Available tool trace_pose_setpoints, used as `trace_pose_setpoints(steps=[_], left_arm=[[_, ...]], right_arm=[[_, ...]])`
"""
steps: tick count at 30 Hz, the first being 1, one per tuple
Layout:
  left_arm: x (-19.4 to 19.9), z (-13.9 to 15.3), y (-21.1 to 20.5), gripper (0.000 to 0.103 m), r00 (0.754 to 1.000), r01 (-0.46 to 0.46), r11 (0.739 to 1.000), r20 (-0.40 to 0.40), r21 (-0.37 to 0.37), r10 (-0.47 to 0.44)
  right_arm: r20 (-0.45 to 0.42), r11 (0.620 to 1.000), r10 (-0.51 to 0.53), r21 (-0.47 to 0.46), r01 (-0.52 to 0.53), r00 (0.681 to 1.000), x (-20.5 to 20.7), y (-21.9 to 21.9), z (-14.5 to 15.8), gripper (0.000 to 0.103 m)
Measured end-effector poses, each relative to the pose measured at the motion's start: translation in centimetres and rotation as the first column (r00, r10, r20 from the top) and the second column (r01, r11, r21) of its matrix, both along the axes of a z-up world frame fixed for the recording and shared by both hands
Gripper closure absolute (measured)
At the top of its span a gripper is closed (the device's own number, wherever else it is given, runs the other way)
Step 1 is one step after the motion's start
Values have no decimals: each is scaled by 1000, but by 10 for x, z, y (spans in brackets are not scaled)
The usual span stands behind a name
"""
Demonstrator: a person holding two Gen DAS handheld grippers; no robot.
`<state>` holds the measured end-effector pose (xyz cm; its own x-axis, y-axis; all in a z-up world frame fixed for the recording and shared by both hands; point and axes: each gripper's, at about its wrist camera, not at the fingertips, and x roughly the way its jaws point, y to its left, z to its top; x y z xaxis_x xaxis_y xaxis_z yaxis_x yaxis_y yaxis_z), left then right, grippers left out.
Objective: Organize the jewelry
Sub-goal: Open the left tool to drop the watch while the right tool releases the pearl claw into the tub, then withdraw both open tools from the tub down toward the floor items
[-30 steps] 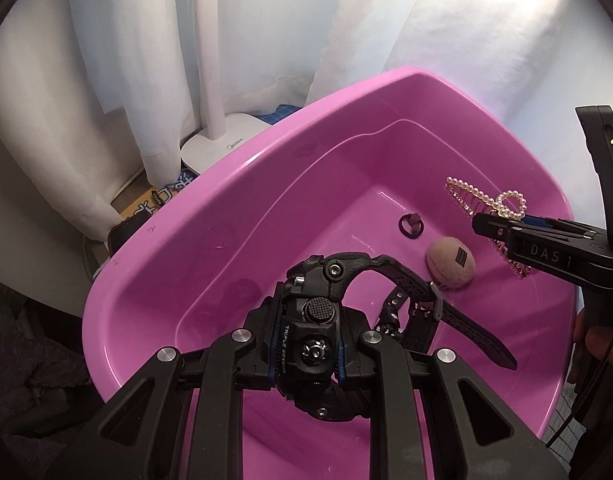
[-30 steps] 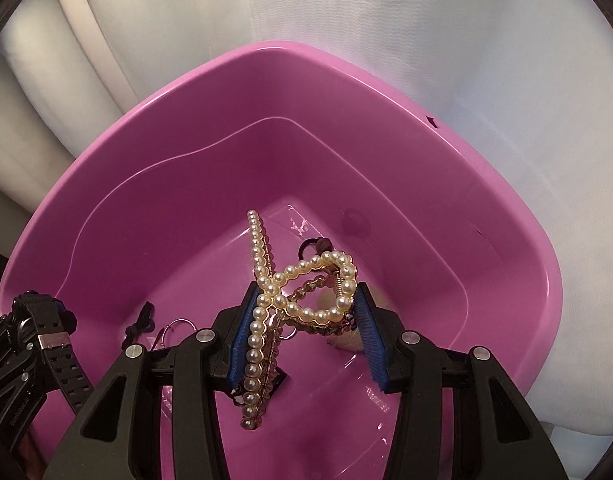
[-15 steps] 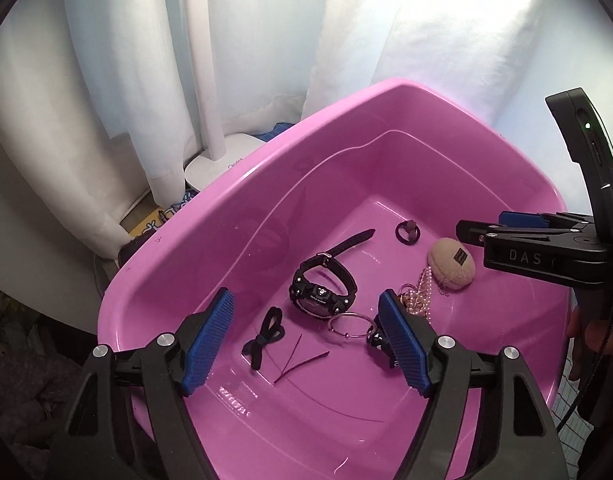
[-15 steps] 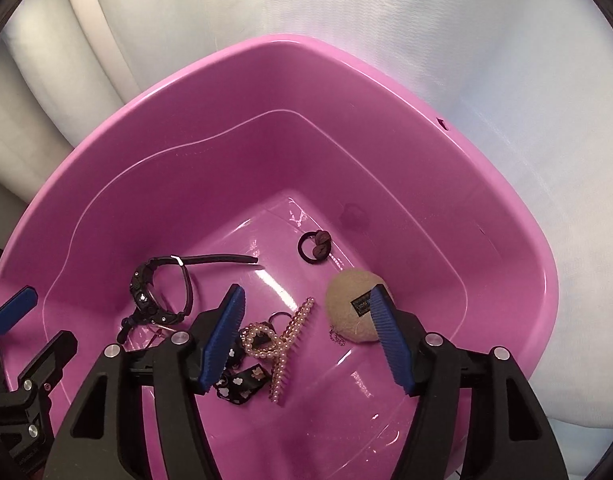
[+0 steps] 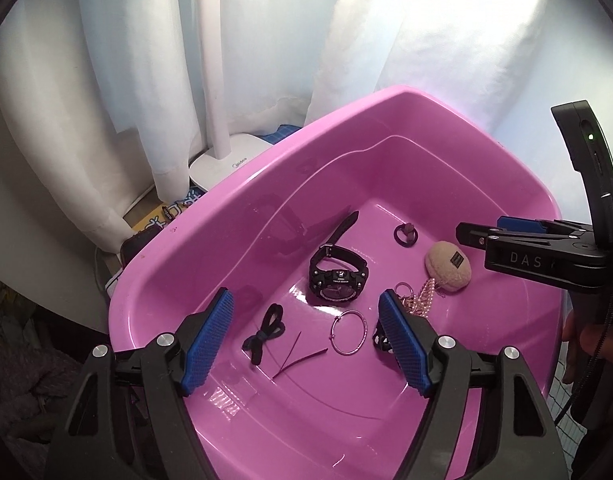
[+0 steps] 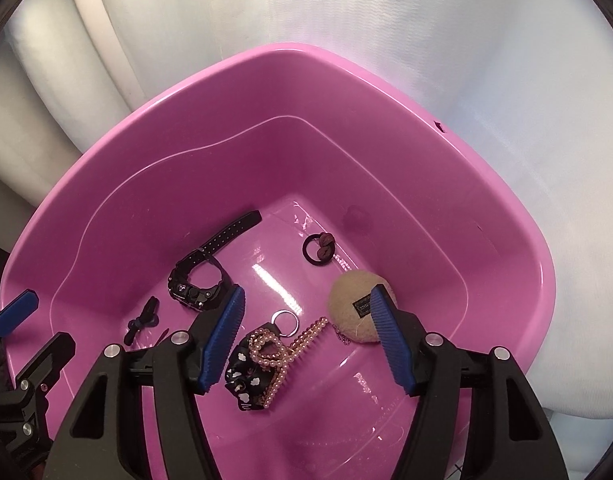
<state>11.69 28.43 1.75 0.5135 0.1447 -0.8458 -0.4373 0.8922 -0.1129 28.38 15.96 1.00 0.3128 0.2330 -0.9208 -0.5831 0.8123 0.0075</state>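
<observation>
A pink plastic tub [image 5: 446,120] [image 6: 346,64] holds the jewelry. A black watch [image 5: 337,276] [image 6: 196,284] lies on its floor. A pearl hair claw [image 6: 284,354] [image 5: 424,298] lies beside a black patterned scrunchie [image 6: 246,380]. A beige round pad [image 5: 448,271] [image 6: 356,306], a dark ring hair tie [image 5: 405,235] [image 6: 318,250], a thin hoop [image 5: 348,333], a black bow [image 5: 264,334] [image 6: 142,318] and a metal ring [image 6: 285,322] also lie inside. My left gripper [image 5: 306,344] is open and empty above the tub. My right gripper [image 6: 306,336] [image 5: 470,234] is open and empty above the claw.
White curtains [image 5: 146,60] hang behind the tub. A white lamp base [image 5: 226,160] with a pole stands on the floor at the left. A dark thin hairpin [image 5: 298,356] lies on the tub floor.
My left gripper opened and let the black watch fall into the tub. My right gripper opened and dropped the pearl hair claw. Both grippers have since risen a little.
</observation>
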Motion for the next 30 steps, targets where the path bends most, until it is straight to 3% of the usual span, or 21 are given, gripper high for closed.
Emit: trace_pose_setpoints(steps=[18, 30], left_arm=[[-16, 8, -2, 29, 999, -28, 1000, 24, 2, 27], [-32, 14, -11, 24, 998, -25, 1000, 59, -1, 26]], right_arm=[[26, 1000, 10, 15, -11, 1000, -16, -2, 9, 41], [71, 996, -1, 93, -5, 998, -51, -28, 30, 41]])
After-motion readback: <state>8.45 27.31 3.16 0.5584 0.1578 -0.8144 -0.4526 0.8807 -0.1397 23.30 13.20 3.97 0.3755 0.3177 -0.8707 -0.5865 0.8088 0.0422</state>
